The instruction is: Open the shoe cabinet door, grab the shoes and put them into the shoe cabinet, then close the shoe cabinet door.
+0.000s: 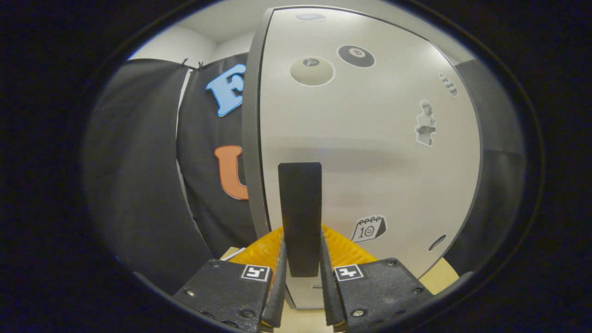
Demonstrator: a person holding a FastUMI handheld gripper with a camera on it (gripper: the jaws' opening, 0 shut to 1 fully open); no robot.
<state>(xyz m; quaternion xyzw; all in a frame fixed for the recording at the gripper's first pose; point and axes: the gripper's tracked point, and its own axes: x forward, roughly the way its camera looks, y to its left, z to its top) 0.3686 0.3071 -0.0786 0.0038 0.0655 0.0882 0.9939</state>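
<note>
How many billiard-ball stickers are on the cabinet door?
2, both near the top of the cabinet door: a pale one and a black one beside it, beyond the gripper clamped on the door's black handle.

The gripper [301,259] clamped both fingers on the door handle [300,208]. The sticker-dotted shoe cabinet door [370,152] stood just beyond.

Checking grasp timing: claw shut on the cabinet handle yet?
Shut on it, it seems: both fingers flank the handle of the cabinet door without visible gap; claw.
</note>
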